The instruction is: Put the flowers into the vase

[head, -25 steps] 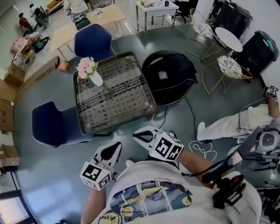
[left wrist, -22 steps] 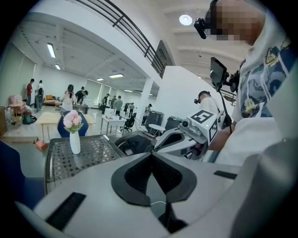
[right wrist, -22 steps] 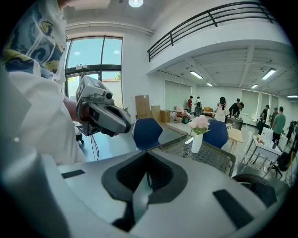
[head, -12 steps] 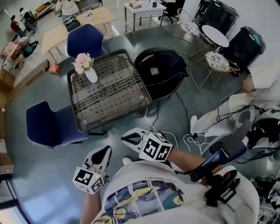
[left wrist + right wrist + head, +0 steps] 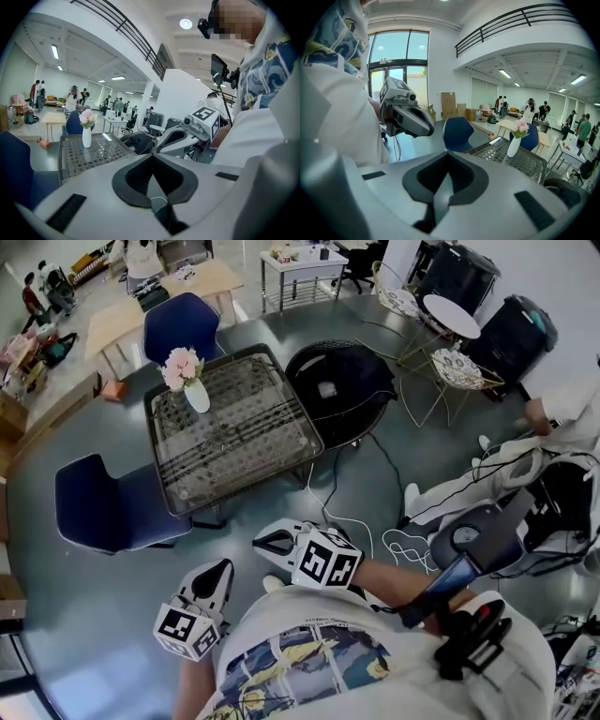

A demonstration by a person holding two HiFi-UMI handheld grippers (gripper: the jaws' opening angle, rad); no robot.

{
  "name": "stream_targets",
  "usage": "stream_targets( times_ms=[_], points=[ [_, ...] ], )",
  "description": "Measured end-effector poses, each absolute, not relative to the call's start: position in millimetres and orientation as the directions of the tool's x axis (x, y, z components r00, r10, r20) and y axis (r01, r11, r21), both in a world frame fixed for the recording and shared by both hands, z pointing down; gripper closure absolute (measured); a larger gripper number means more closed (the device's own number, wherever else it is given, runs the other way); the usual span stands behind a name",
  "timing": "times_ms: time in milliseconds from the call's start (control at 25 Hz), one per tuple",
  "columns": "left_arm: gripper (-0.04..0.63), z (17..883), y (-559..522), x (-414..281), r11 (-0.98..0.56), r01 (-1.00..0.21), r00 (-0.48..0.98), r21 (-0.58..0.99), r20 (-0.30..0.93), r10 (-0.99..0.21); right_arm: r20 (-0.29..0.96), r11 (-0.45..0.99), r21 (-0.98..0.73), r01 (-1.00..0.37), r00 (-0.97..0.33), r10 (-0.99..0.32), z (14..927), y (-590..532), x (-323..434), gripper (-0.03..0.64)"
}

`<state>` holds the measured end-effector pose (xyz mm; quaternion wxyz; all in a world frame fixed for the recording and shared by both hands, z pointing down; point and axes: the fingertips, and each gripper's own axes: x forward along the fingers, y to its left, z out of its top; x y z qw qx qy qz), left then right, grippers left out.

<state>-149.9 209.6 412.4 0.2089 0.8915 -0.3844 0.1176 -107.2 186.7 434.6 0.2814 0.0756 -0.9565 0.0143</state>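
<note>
"Where are the flowers?"

"The pink flowers (image 5: 182, 367) stand in the white vase (image 5: 197, 397). The vase is upright near a far corner of the glass table (image 5: 281, 442), close to a blue chair (image 5: 183, 322)."

"What about the two grabbers?"

"The left gripper (image 5: 223, 568) is squeezed tight with nothing in it. The right gripper (image 5: 261, 542) is squeezed tight too, and it is empty. Both are close in front of the person, apart from the table."

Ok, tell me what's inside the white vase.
Pink flowers rise from the vase; its opaque white wall hides their stems and any water.
</note>
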Motion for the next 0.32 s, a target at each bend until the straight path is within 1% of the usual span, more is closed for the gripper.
stream_targets(
  times_ms=[320],
  points=[
    [0.586, 393, 218, -161, -0.623, -0.727, 0.685, 0.290, 0.368, -0.628, 0.541, 0.988, 0.015, -0.154, -0.830, -0.138, 411, 195, -121, 0.607]
  ],
)
